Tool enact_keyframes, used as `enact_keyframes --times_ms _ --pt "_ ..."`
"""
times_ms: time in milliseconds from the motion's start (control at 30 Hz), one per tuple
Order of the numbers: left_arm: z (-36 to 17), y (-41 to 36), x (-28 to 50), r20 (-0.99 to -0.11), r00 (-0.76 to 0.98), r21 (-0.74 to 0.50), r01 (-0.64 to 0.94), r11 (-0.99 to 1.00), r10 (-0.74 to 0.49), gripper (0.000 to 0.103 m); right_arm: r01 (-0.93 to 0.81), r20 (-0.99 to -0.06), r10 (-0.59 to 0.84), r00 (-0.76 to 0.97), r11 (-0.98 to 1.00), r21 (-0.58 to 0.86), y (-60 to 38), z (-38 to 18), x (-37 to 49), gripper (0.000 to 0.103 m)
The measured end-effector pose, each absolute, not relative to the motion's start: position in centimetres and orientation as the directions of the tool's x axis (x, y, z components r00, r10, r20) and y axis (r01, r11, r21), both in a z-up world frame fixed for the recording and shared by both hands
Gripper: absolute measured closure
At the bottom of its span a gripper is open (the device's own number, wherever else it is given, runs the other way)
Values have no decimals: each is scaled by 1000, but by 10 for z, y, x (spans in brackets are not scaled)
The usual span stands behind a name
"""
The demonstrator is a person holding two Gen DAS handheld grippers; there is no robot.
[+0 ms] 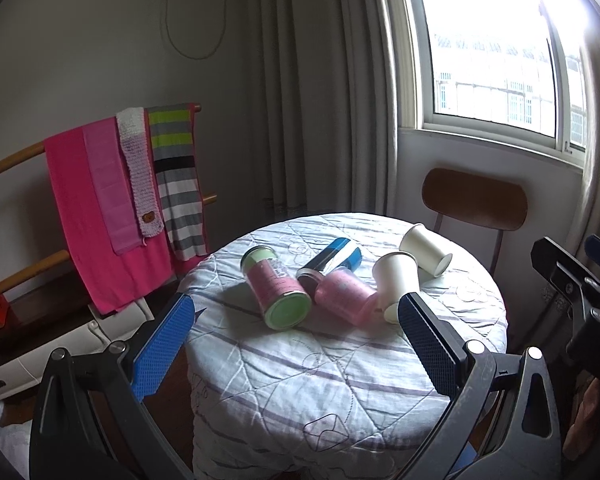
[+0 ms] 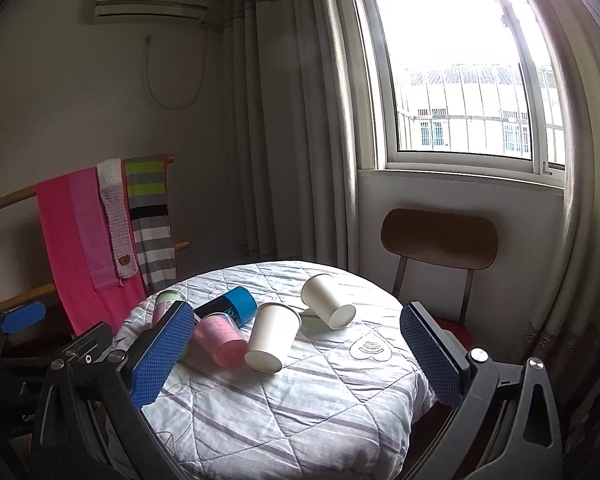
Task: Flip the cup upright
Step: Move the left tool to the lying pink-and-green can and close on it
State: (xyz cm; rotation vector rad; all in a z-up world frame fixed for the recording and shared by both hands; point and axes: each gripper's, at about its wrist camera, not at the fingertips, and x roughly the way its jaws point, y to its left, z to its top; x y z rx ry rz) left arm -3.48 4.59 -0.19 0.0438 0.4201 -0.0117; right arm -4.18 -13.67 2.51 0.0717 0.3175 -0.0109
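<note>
Both held above the near edge of a round table (image 1: 340,392), nothing gripped: left gripper (image 1: 296,312) spread wide, right gripper (image 2: 298,326) spread wide. Ahead, between the right one's fingers, two white paper cups on their sides: nearer cup (image 2: 272,338), farther cup (image 2: 327,300). Beside its left finger, a pink cup (image 2: 220,338), a blue can (image 2: 230,306), a pink jar (image 1: 278,288), all toppled.

— What does my right wrist camera show?

— My right gripper (image 2: 296,346) held wide open above a round quilted table (image 2: 320,412). 2 white paper cups lie on their sides: the nearer cup (image 2: 271,338) touches a pink cup (image 2: 219,336), the farther cup (image 2: 327,300) lies apart, near a brown chair (image 2: 440,240).
</note>
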Motion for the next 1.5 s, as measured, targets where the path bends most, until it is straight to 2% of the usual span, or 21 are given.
enact_keyframes --times_ms 467,633,800,933,1067,1333,1500 --pt "-10 61 -35 -443 896 12 27 1000 -19 0 20 -328 -11 945 1000 22 -119 20 -50 0" --pt "-17 63 -5 -530 848 30 16 999 2 0 15 -360 -5 933 1000 24 -127 17 -36 0" --pt "-23 66 27 -602 796 -42 52 998 -67 0 11 -398 8 917 999 47 -139 11 -11 0" --pt "-30 67 63 -677 732 -36 70 997 -76 0 3 -431 23 902 998 58 -146 8 14 0" --pt "-39 75 104 -740 671 -17 26 1000 -30 0 -15 -461 42 886 998 62 -152 4 39 0" --pt "-77 88 192 -878 477 -81 -61 995 -42 0 -41 -528 74 846 996 75 -158 -15 78 0" --pt "-105 92 221 -922 384 -80 -81 994 -43 0 -47 -541 76 837 997 68 -160 -22 90 0"
